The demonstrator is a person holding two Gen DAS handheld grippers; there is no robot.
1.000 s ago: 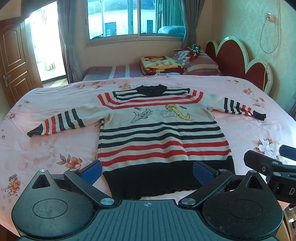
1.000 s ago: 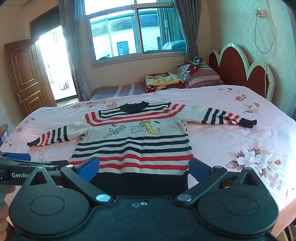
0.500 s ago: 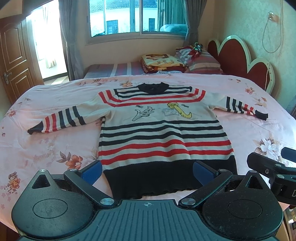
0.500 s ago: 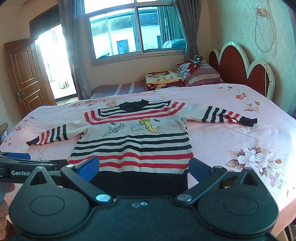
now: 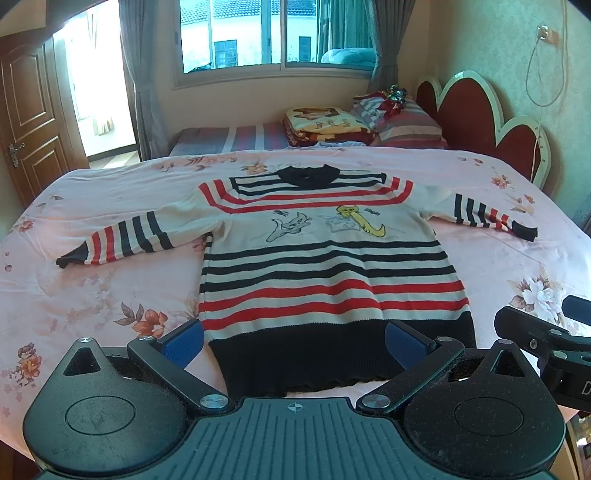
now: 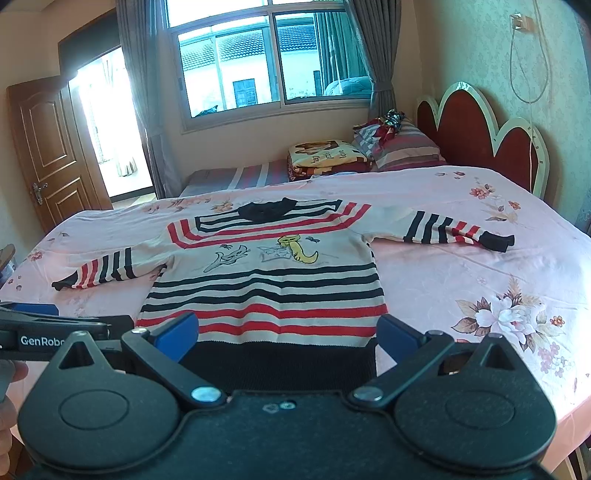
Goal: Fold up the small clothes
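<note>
Sweater (image 5: 325, 266), striped red/black/cream, lies flat on the pink floral bedsheet (image 5: 110, 288), front up, both sleeves out to the sides, black collar at the far end, black hem nearest the fingers. Chest print: two cartoon cats, one grey, one yellow; no text on it that I can read. Readable writing: "GenRobo", cut off by the right gripper's body, on the side of the left gripper (image 6: 55, 332) as seen from the right wrist view; a lone "D" on the right gripper (image 5: 546, 343) body at the right edge of the left wrist view. Folded blanket (image 5: 328, 123) far beyond the fingertips has lettering, too small to read. No containers in view. Left gripper (image 5: 294, 339): fingers spread wide, blue pads (image 5: 183, 341) apart, nothing between them; hem sits between and just beyond the fingertips, its left corner near the left pad, contact can't be confirmed. Right gripper (image 6: 288, 332): fingers also spread wide, blue pads (image 6: 176, 330) apart, holding nothing; hem spans the gap between them, right hem corner just beside the right pad; touching or hovering, cannot tell. Each gripper shows at the edge of the other's view, side by side along the near edge of the bed. Pillows (image 5: 402, 118) and red headboard (image 5: 476, 110) well beyond, to the right of the fingers; window (image 5: 273, 33) straight ahead, wooden door (image 5: 29, 122) far left.
</note>
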